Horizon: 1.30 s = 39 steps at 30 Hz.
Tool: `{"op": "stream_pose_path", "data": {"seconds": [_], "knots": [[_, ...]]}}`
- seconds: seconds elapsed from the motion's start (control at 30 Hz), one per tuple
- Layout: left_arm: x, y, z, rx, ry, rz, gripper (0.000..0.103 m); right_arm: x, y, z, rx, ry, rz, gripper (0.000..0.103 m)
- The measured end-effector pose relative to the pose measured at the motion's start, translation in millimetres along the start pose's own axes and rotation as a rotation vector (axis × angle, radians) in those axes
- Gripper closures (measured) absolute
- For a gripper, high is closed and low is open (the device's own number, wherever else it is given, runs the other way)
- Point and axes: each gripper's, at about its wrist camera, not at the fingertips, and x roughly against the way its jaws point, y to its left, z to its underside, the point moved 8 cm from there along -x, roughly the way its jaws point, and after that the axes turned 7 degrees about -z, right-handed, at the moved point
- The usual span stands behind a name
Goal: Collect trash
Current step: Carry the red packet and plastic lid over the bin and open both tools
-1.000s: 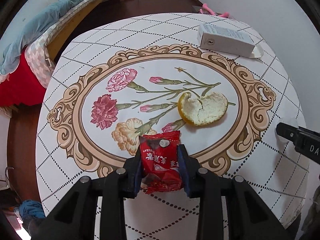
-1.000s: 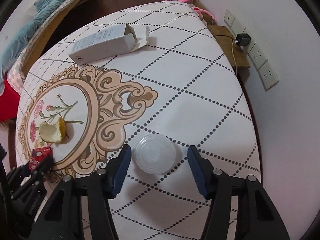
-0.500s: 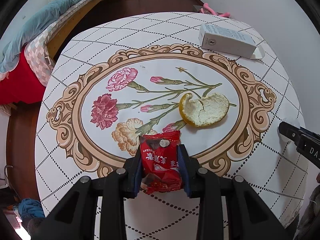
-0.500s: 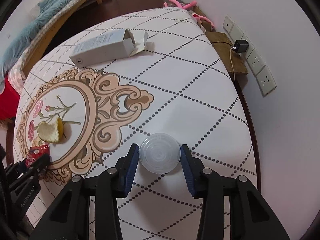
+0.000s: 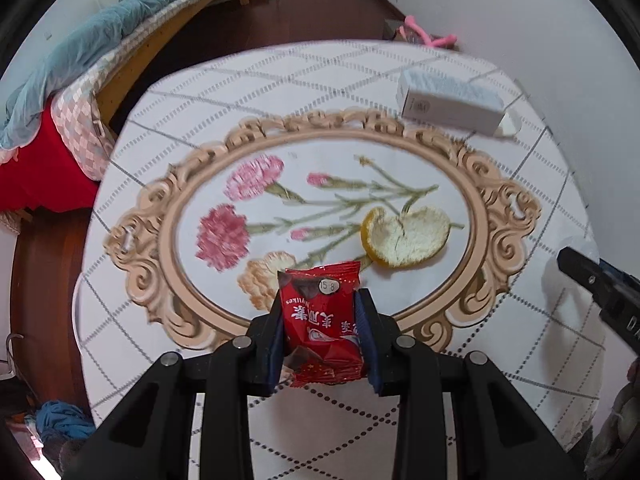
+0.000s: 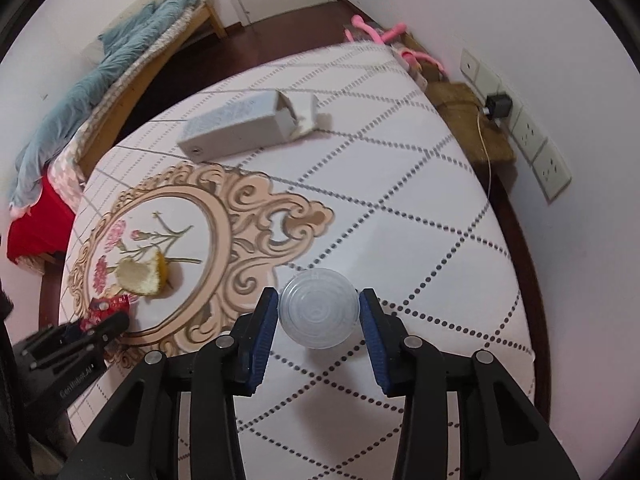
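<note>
My left gripper [image 5: 318,304] is shut on a red snack wrapper [image 5: 320,332] and holds it just above the near part of the round table [image 5: 320,440]. In the right wrist view, both blue pads of my right gripper [image 6: 318,304] press on the sides of a clear plastic cup [image 6: 318,316]. An orange peel [image 5: 408,236] lies on the flower print beyond the wrapper, and it also shows as the orange peel [image 6: 140,276] left of the cup. An open grey-white carton [image 6: 244,124] lies on its side at the far edge.
The patterned tablecloth drops off at the table's rim all round. A bed with a blue blanket [image 5: 80,48] stands at the far left. Wall sockets with a plugged charger [image 6: 498,104] sit to the right, near pink items [image 6: 384,36] on the floor.
My right gripper's jaws closed in from wide apart until the pads met the clear cup, and its view tipped up a little. The left gripper kept still with the wrapper.
</note>
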Motion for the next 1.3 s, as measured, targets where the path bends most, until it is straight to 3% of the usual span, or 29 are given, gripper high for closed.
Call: {"op": "stream_pose_path", "data": {"seconds": [0.33,0.5,0.63,0.77,0.97,1.17,1.3], "knots": [[93.0,63.0,-38.4,0.07,-0.2,0.001,0.074,58.6,89.5,-27.3,0.194,-0.121,-0.06,0.06],[134.6,123.4,-49.4,0.128,-0.286,-0.019,0.074,80.7,159.7,-36.6,0.266,-0.146,-0.154,0.06],[147.2,186.3,-39.9,0.197,-0.306,-0.053,0.074,86.2,225.6,-32.1,0.334,-0.138,-0.232,0.06],[133.6,253.0,-16.6,0.281,-0.276,-0.099,0.074,69.8,299.0,-11.3,0.411,-0.073,-0.313,0.06],[78.0,353.8,36.8,0.43,-0.141,-0.148,0.074,7.5,397.9,39.7,0.501,0.069,-0.385,0.06],[-1.4,417.8,81.3,0.567,0.048,-0.067,0.073,-85.0,471.2,81.4,0.557,0.237,-0.369,0.06],[-36.3,441.2,100.1,0.635,0.12,-0.044,0.068,-143.5,503.3,97.3,0.584,0.333,-0.321,0.06]]}}
